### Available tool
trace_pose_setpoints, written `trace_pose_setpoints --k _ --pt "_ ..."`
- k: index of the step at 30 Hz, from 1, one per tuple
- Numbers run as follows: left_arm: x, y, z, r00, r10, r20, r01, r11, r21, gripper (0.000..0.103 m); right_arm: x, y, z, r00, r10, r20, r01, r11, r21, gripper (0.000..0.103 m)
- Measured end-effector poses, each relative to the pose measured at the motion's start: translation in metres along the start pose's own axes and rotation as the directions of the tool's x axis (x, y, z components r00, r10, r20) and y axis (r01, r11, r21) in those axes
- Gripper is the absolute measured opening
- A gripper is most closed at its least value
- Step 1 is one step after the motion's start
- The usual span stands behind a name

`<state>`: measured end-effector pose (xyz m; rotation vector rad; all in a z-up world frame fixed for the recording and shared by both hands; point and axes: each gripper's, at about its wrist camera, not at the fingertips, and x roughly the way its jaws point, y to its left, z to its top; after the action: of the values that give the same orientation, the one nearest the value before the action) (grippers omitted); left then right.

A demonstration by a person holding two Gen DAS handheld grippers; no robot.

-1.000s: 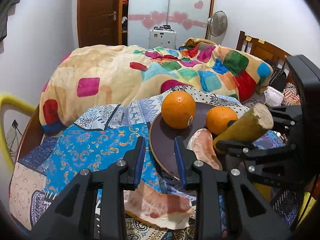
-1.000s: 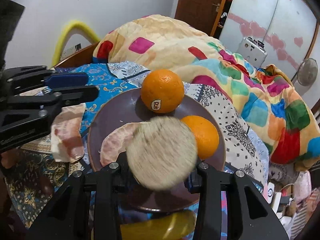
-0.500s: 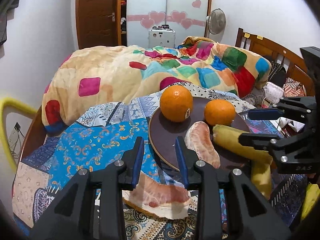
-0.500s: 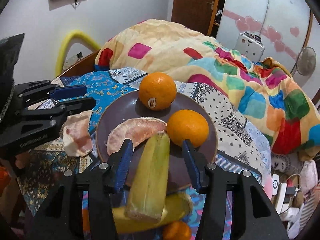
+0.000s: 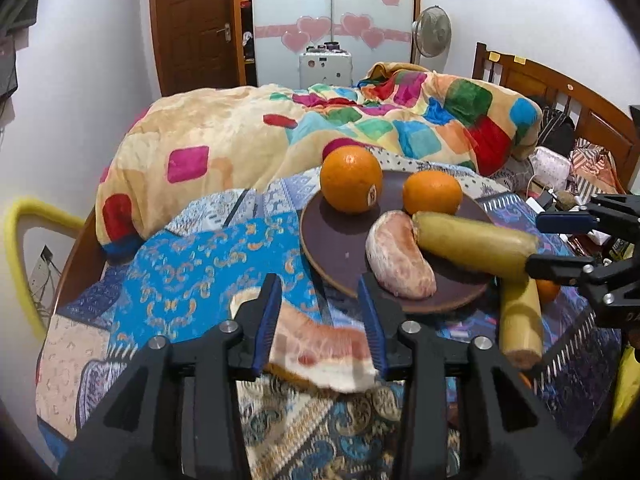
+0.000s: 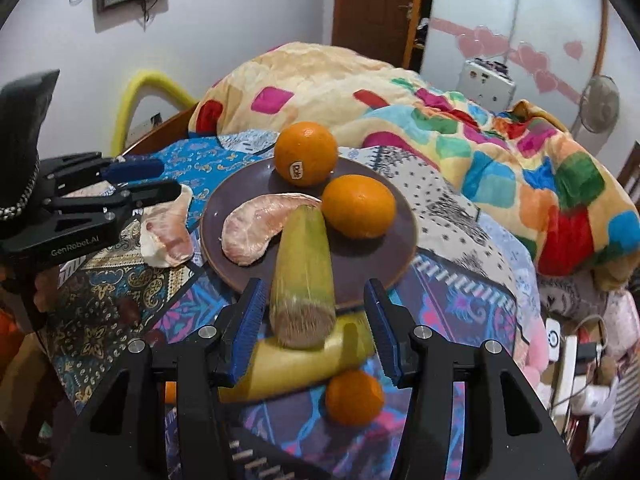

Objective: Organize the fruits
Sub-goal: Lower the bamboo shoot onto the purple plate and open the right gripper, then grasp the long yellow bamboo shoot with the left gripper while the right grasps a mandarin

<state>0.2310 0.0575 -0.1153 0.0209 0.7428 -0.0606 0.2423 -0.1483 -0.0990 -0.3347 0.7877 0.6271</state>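
Note:
A dark brown plate (image 5: 332,248) on the patterned bedcloth holds two oranges (image 5: 350,179) (image 5: 432,193), a peeled pomelo segment (image 5: 400,260) and a yellow-green stalk piece (image 5: 472,246). My right gripper (image 6: 314,292) is open, and the stalk piece (image 6: 302,264) lies loose between its fingers, one end on the plate (image 6: 372,264). A second stalk piece (image 6: 304,364) and a small orange (image 6: 354,396) lie on the cloth below. My left gripper (image 5: 318,292) has its jaws opening over a pomelo piece (image 5: 320,340) on the cloth, and its pads are not pressing on the fruit.
A colourful quilt (image 5: 320,128) is heaped behind the plate. A wooden headboard (image 5: 560,92) and clutter with cables (image 6: 572,352) stand to the right. A yellow foam arc (image 5: 24,216) and the bed's wooden edge are at the left.
My right gripper opened, left the stalk piece on the plate and drew back. My left gripper's jaws widened and it moved closer over the pomelo piece on the cloth.

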Motion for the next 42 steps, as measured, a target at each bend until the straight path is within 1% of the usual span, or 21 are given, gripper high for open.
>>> trace_pose_setpoints --k 1,3,7,9,14,17,20,24,29,31,33,35,39,40,42 --pt "-0.002 -0.001 -0.003 1.000 -0.001 -0.004 0.001 1.000 -0.003 0.046 -0.005 0.001 -0.005 1.000 -0.001 0.006 0.001 1.000 0.009 0.048" --pt "-0.009 -0.003 -0.009 1.000 0.001 -0.010 -0.001 1.000 -0.009 0.055 -0.009 0.004 -0.012 1.000 -0.003 0.012 0.002 1.000 0.016 0.048" --pt "-0.023 -0.011 -0.020 1.000 0.002 -0.020 -0.002 1.000 -0.010 0.061 -0.021 0.009 -0.029 0.999 -0.031 0.029 0.030 0.999 0.024 0.049" --pt "-0.028 -0.018 -0.023 1.000 -0.008 -0.024 0.007 1.000 -0.013 0.065 -0.028 0.010 -0.039 0.999 -0.035 0.040 0.033 0.999 0.036 0.053" --pt "-0.037 -0.047 -0.026 0.999 -0.029 -0.036 0.030 0.999 0.025 0.067 -0.036 0.003 -0.058 0.997 -0.055 0.047 0.052 0.997 0.062 0.053" --pt "-0.036 -0.065 -0.026 0.998 -0.050 -0.041 0.051 0.998 0.044 0.069 -0.035 -0.007 -0.064 0.998 -0.051 0.043 0.047 0.995 0.091 0.053" --pt "-0.027 -0.082 -0.024 0.995 -0.081 -0.063 0.085 0.995 0.059 0.069 -0.030 -0.016 -0.066 0.998 -0.059 0.033 0.055 0.992 0.111 0.053" --pt "-0.015 -0.099 -0.019 0.992 -0.097 -0.075 0.103 0.991 0.082 0.069 -0.023 -0.024 -0.064 0.997 -0.067 0.042 0.062 0.991 0.116 0.053" --pt "-0.001 -0.113 -0.014 0.992 -0.099 -0.078 0.108 0.987 0.117 0.070 -0.006 -0.029 -0.060 0.999 -0.032 0.029 0.029 0.994 0.110 0.053" --pt "0.002 -0.116 -0.013 0.991 -0.111 -0.074 0.120 0.986 0.120 0.070 0.002 -0.031 -0.059 1.000 -0.014 0.015 0.012 0.994 0.112 0.049" --pt "0.005 -0.117 -0.011 0.989 -0.125 -0.080 0.133 0.984 0.117 0.070 0.008 -0.033 -0.059 1.000 0.020 -0.002 -0.020 0.993 0.117 0.035" --pt "0.008 -0.119 -0.011 0.986 -0.138 -0.089 0.147 0.983 0.113 0.070 0.008 -0.035 -0.059 0.999 0.047 0.004 -0.047 0.991 0.127 0.032" --pt "0.011 -0.125 -0.013 0.982 -0.153 -0.111 0.166 0.980 0.114 0.070 0.003 -0.037 -0.064 0.999 0.049 0.018 -0.051 0.990 0.131 0.031" --pt "0.012 -0.127 -0.013 0.981 -0.155 -0.119 0.169 0.978 0.119 0.068 0.001 -0.038 -0.066 0.999 0.049 0.021 -0.052 0.990 0.133 0.031" --pt "0.016 -0.131 -0.013 0.978 -0.160 -0.135 0.177 0.977 0.122 0.061 -0.004 -0.040 -0.069 0.999 0.047 0.027 -0.050 0.989 0.138 0.031"
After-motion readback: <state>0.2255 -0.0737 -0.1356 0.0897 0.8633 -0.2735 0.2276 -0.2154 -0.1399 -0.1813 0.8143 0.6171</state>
